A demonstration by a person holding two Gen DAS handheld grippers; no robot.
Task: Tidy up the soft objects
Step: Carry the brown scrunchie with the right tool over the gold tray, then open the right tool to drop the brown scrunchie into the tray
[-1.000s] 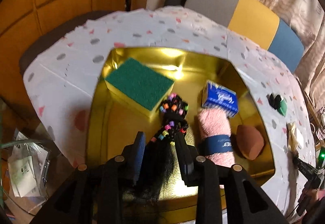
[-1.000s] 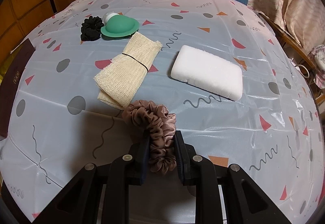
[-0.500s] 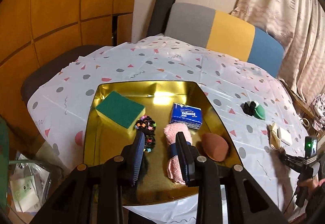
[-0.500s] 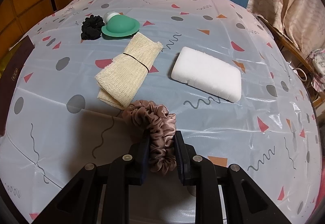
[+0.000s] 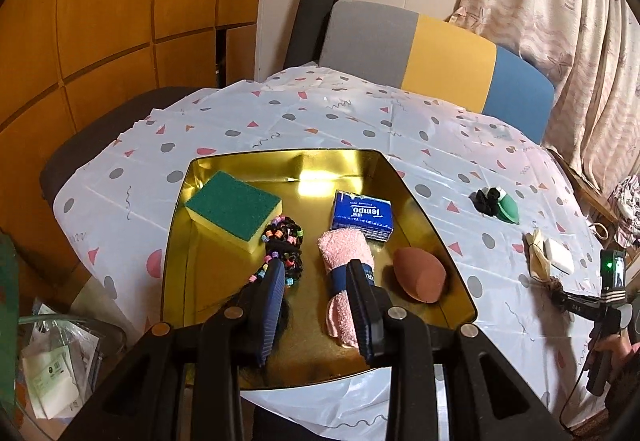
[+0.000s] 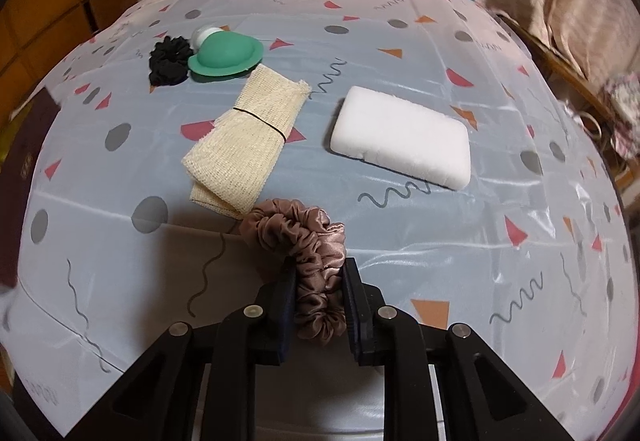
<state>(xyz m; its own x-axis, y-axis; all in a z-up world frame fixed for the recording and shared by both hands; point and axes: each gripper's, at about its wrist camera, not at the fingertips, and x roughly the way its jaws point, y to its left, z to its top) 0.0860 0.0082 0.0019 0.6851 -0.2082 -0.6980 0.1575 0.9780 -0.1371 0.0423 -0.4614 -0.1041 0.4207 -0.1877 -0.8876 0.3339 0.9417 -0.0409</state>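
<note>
On a table (image 6: 500, 169) draped in patterned plastic, the right gripper (image 6: 319, 291) pinches a brown satin scrunchie (image 6: 308, 241) between its fingers, while the left gripper (image 5: 316, 293) hangs parted, holding nothing, above a gold tray (image 5: 180, 241).

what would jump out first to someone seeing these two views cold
The shiny gold tray on the spotted tablecloth, holding a green-topped sponge, a beaded black hair tie, a blue Tempo tissue pack, a rolled pink towel and a brown makeup sponge, with the open left gripper above it. In the right wrist view, the right gripper pinches a brown satin scrunchie above the table.
</note>
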